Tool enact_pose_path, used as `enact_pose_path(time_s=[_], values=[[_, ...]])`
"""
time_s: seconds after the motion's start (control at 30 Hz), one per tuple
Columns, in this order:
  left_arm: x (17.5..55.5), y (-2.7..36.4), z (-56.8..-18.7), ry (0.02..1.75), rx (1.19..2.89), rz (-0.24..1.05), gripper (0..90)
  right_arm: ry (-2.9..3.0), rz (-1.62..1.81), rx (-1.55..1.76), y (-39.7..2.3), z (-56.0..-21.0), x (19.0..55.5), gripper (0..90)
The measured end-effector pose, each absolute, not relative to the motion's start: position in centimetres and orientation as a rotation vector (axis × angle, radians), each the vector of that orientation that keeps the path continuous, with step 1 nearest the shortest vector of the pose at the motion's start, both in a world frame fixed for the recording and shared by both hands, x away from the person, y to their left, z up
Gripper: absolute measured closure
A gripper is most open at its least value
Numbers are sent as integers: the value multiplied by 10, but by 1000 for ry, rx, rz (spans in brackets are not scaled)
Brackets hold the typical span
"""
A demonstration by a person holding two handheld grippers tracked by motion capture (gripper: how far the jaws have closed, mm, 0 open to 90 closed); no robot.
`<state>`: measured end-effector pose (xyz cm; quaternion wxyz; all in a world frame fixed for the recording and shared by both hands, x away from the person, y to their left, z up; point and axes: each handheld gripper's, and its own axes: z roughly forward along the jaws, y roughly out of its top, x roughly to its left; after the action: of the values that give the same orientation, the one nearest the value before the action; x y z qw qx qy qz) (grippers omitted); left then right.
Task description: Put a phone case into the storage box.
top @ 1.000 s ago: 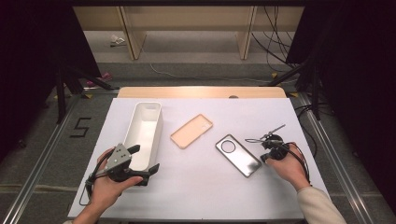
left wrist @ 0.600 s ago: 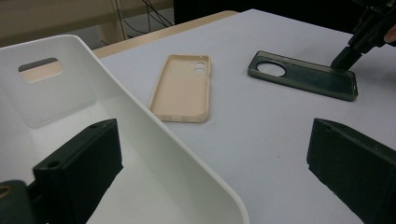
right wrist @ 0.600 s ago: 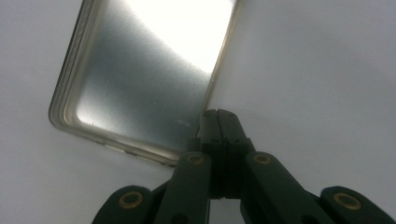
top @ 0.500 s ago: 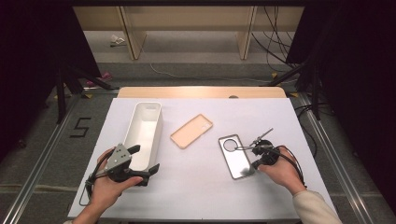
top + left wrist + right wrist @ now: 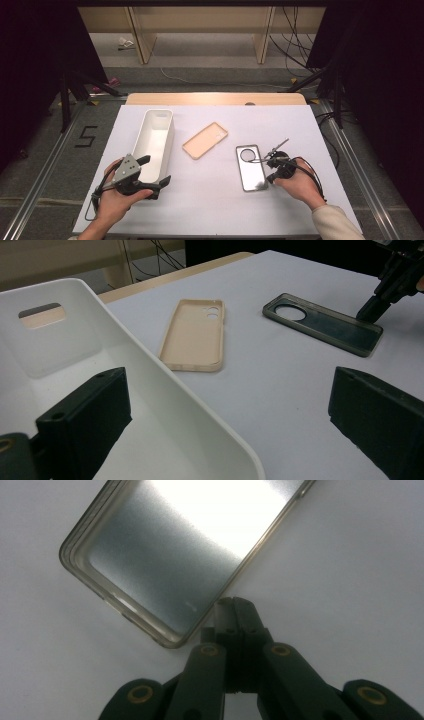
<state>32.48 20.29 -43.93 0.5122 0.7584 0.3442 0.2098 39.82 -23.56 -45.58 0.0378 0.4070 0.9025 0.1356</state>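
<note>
Two grippers: seen over the white surface (image 5: 210, 200).
Right gripper (image 5: 232, 602): jaws closed, empty, apparently touching the dark phone case (image 5: 190, 545) edge.
Left gripper (image 5: 225, 405): jaws spread wide, straddling the white bin (image 5: 165, 405) wall.

Place: probably a lab or recording studio.
Table (image 5: 320, 135): white sheet over a wooden top.
Surround: black curtains (image 5: 380, 75), stand legs (image 5: 75, 90).
Floor: grey carpet, loose cables (image 5: 295, 30), taped number (image 5: 86, 136), metal rails (image 5: 42, 175).
</note>
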Motion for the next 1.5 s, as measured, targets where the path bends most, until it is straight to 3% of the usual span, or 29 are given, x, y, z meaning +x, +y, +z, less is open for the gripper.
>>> enact_pose_path(time_s=[1.03, 1.2, 1.23, 1.37, 1.5], values=[[325, 203, -439, 823, 1824, 505, 32, 2804, 402, 1160, -229, -455, 395, 899], [325, 203, -439, 822, 1822, 505, 31, 2761, 385, 1029, -229, -448, 393, 765], [325, 203, -439, 822, 1822, 505, 31, 2738, 387, 941, -228, -444, 391, 658], [324, 203, -439, 823, 1820, 503, 31, 2721, 420, 842, -225, -439, 388, 424], [324, 202, -439, 819, 1825, 502, 30, 2753, 416, 759, -219, -436, 386, 328]])
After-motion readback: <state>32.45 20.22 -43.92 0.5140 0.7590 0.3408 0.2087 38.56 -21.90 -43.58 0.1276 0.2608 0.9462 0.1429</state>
